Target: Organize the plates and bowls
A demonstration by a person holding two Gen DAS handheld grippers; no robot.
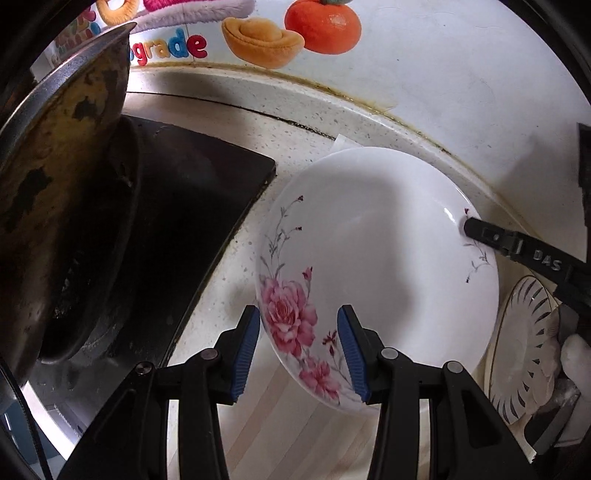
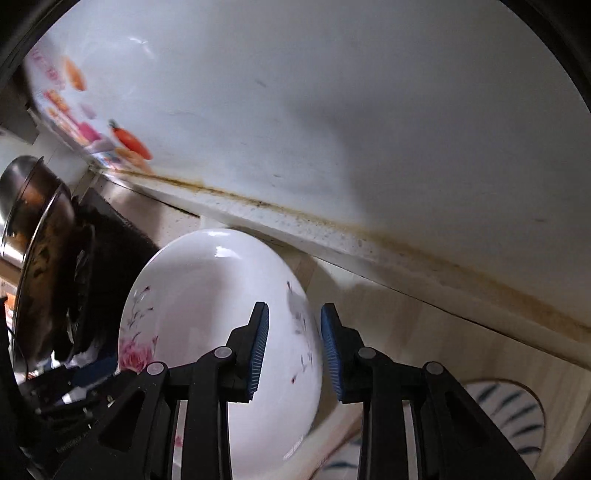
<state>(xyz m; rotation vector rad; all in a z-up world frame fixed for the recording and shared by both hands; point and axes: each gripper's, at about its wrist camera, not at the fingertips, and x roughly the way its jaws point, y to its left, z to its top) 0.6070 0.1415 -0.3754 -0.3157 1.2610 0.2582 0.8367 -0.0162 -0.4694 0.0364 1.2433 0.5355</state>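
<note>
A white plate with pink roses point(image 1: 376, 258) sits tilted over the counter, its right side over a smaller white plate with dark ray marks point(image 1: 524, 350). My left gripper point(image 1: 299, 350) is open, its blue pads straddling the plate's near rim at the roses. My right gripper point(image 2: 293, 347) is open too, its pads either side of the plate's point(image 2: 207, 295) right rim; one finger point(image 1: 491, 236) shows in the left wrist view, lying on the rim. I cannot tell whether any pad touches the plate.
A worn dark wok point(image 1: 62, 206) stands on the black stove point(image 1: 192, 206) at the left. A stained wall seam point(image 2: 369, 229) runs behind the speckled counter point(image 1: 295, 136). A wall sticker with plush toys point(image 1: 291, 33) is at the back. A striped plate point(image 2: 506, 417) lies at the lower right.
</note>
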